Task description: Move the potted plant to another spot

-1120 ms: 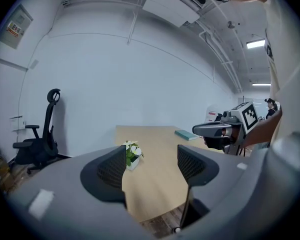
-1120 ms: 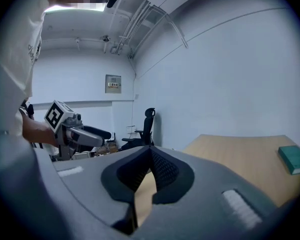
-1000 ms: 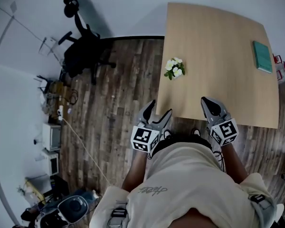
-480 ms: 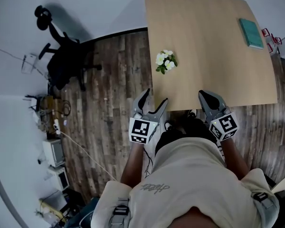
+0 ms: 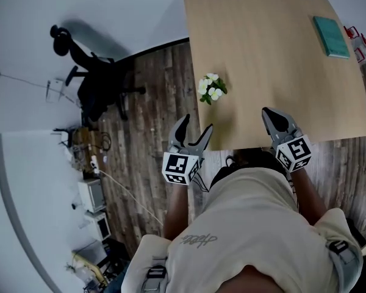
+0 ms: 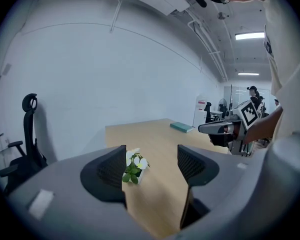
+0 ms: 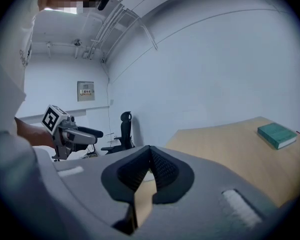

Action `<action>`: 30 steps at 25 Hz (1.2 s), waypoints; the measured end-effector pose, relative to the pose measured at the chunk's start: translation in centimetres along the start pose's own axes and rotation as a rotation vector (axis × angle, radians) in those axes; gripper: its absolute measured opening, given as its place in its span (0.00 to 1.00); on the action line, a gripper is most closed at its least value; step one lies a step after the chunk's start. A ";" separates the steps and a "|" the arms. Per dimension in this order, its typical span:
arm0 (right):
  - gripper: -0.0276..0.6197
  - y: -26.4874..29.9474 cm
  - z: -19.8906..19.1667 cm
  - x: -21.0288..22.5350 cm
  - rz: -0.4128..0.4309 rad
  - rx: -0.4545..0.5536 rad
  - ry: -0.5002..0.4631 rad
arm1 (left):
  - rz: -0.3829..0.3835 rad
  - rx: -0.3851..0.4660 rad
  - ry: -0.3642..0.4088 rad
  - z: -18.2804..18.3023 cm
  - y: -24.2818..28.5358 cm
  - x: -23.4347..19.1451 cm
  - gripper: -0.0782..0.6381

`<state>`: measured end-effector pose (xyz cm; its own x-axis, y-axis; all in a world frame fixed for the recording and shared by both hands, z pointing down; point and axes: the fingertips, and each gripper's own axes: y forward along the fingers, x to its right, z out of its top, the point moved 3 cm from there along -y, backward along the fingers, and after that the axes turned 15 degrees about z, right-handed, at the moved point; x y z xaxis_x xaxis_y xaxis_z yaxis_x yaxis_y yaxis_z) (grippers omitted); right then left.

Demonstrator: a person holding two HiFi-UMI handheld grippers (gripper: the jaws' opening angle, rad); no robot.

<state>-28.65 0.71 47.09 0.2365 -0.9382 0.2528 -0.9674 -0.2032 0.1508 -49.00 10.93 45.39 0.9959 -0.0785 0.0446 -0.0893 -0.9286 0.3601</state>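
The potted plant [image 5: 210,89], white flowers over green leaves in a small white pot, stands near the left edge of the light wooden table [image 5: 274,60]. My left gripper [image 5: 194,129] hovers open just short of the table's near left corner, apart from the plant. In the left gripper view the plant [image 6: 134,165] shows some way ahead, beside the left jaw, with nothing between the open jaws of the left gripper [image 6: 151,166]. My right gripper [image 5: 274,118] is over the table's near edge, its tips together and empty, as the right gripper view shows for the right gripper [image 7: 150,170].
A teal book [image 5: 330,36] lies at the table's far right. A black office chair [image 5: 100,84] stands on the wood floor to the left. Cables and equipment [image 5: 88,191] sit along the left wall.
Both grippers have moved forward toward the table. The left one is now closer to the plant; the right one has come over the near edge.
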 end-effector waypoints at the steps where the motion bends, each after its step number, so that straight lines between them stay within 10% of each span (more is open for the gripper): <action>1: 0.05 0.1 0.2 0.7 0.009 0.003 -0.002 | 0.004 0.000 -0.014 0.2 0.4 0.0 0.58; 19: 0.05 2.0 -0.3 7.6 0.104 -0.072 0.021 | 0.067 -0.143 -0.081 -2.9 7.0 -1.1 0.59; 30: 0.05 3.8 -0.4 6.1 0.037 -0.093 0.055 | 0.020 -0.228 0.081 -9.6 11.7 -2.6 0.62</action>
<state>-30.83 -5.71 49.59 0.2082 -0.9271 0.3117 -0.9636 -0.1397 0.2281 -52.76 3.72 58.42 0.9904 -0.0580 0.1254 -0.1188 -0.8208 0.5587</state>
